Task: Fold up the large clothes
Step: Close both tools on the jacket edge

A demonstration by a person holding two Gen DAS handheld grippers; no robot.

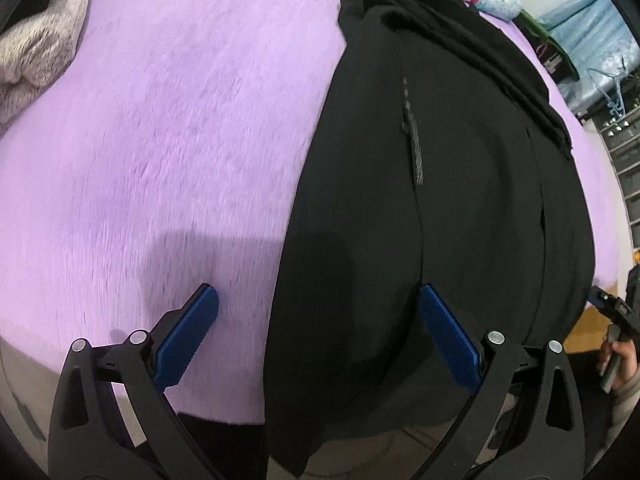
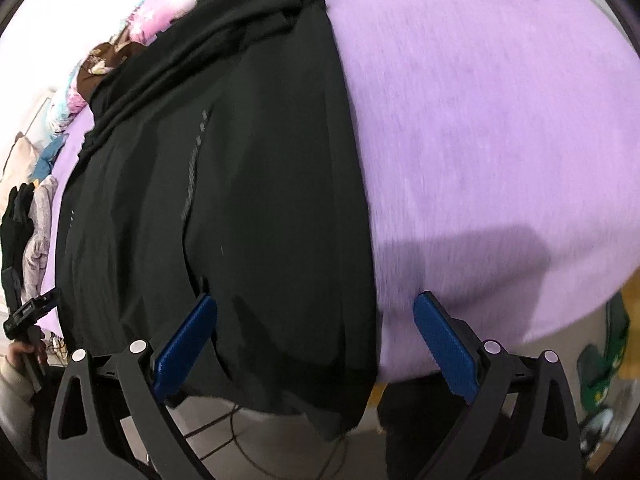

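Poised over the near hem of black garment (image 1: 420, 220), lengthwise fold apparently done. Left gripper (image 1: 318, 336) and right gripper (image 2: 316, 340) spread wide, holding nothing. Next, probably: pinch both hem corners, carry across purple bedspread (image 1: 160, 120)

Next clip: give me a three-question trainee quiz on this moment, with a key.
1. True or false: the left gripper is shut on the black garment.
2. What does the garment lie on? A) wooden floor B) purple blanket C) grey sofa
3. Fill in: the right gripper has its jaws ___.

Key: 1 false, both grippers are open and hold nothing. 2 B. 3 open.
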